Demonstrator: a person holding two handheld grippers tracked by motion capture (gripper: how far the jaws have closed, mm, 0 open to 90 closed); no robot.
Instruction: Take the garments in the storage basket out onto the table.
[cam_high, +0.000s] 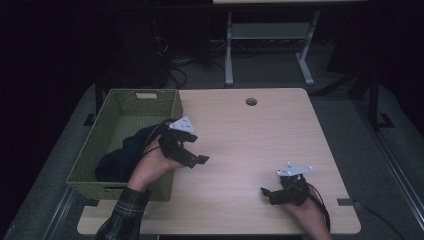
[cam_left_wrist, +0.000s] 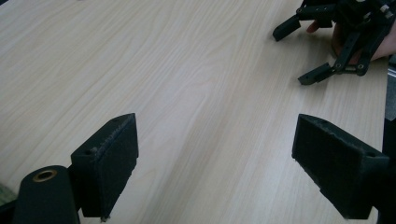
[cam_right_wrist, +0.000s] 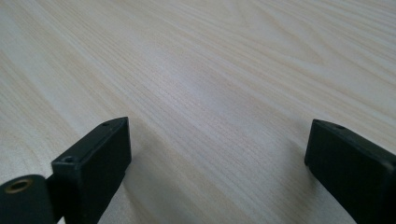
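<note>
Between grasps, by the look of it: left gripper (cam_high: 192, 150) hovering just beside the green woven plastic basket (cam_high: 115, 102), jaws wide apart and empty; right gripper (cam_high: 272, 192) low over the pale wooden table (cam_high: 250, 135), jaws likewise apart. Next move probably calls for reaching back into the basket. Dark navy crumpled cloth (cam_high: 117, 162) heaped inside it, soft and shapeless.

2 tongs: left tongs (cam_high: 192, 150) mid-left of frame, right tongs (cam_high: 270, 192) lower right. 1 table (cam_high: 250, 135). 1 green basket (cam_high: 125, 107) at left w/ 1 dark cloth (cam_high: 117, 160) inside. 1 round hole (cam_high: 251, 101) in tabletop, upper centre.
</note>
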